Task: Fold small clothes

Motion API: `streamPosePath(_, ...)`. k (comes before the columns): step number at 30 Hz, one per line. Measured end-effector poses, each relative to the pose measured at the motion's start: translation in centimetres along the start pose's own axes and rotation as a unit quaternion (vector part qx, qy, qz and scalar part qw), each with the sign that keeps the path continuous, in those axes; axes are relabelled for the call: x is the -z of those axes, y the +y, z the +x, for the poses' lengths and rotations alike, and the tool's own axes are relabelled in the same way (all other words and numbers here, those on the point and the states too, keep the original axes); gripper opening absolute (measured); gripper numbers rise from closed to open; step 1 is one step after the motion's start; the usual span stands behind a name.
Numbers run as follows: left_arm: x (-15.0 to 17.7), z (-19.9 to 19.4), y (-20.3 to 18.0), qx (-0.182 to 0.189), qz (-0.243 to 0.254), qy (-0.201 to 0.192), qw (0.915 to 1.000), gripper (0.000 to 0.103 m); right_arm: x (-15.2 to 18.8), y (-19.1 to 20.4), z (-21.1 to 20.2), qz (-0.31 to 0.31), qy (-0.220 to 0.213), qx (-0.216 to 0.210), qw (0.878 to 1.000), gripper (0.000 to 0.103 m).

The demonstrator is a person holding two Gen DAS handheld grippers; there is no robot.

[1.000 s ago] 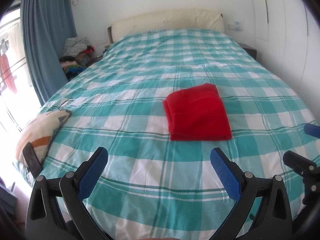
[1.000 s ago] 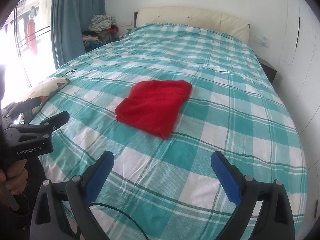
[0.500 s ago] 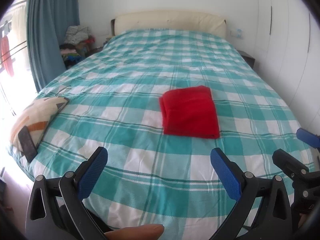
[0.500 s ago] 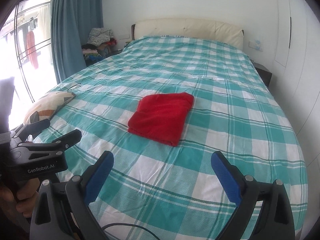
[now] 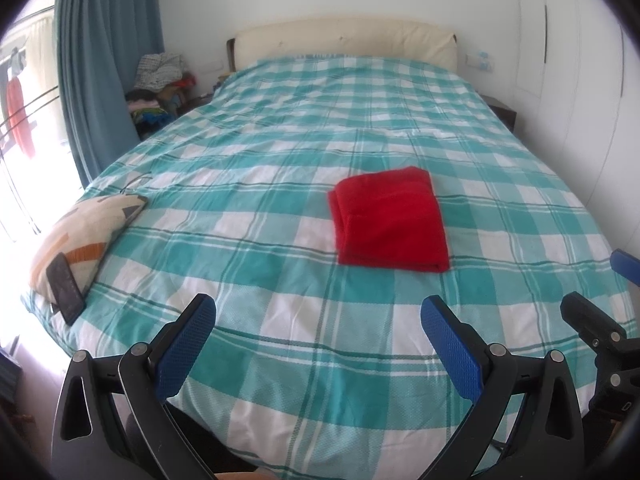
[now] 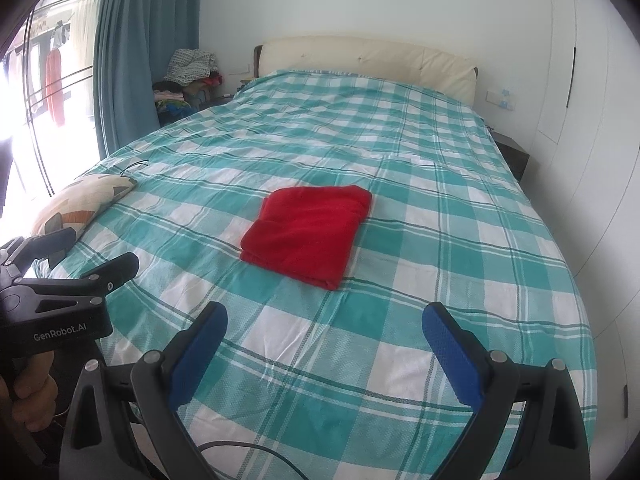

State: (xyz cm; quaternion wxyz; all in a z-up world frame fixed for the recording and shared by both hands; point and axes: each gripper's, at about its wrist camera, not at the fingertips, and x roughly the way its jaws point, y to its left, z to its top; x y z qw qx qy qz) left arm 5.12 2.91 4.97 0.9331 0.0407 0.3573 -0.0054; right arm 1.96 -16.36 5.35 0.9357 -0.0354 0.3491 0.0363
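Observation:
A red garment [image 5: 390,219] [image 6: 308,230] lies folded into a neat rectangle on the teal-and-white checked bed [image 5: 280,272] [image 6: 440,240]. My left gripper [image 5: 318,314] hangs open over the bed's near edge, well short of the garment, with nothing between its blue pads. My right gripper [image 6: 324,322] is open too, empty, and just as far back from the cloth. The left gripper's black body [image 6: 60,300] shows at the left of the right wrist view, held by a hand [image 6: 32,404]. Part of the right gripper [image 5: 600,332] shows at the right edge of the left wrist view.
A patterned cushion [image 5: 80,236] [image 6: 80,200] lies at the bed's left edge with a dark phone [image 5: 66,288] on it. A pile of clothes [image 5: 160,84] sits beside the headboard [image 5: 344,40], by a blue curtain [image 5: 100,80]. White wardrobe doors [image 6: 592,120] line the right side.
Both grippers have drawn back and risen away from the bed, so the folded red garment looks smaller and farther. The jaws stayed open; the garment has not moved.

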Motion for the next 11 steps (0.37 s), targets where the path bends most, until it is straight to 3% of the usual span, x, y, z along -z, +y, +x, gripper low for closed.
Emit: streamPosePath(11, 0.19, -0.08, -0.19, -0.002, 0.002, -0.003, 1.0, 0.103, 0.06, -0.74, -0.05, 0.006, -0.003, 0.0, 1.0, 0.097)
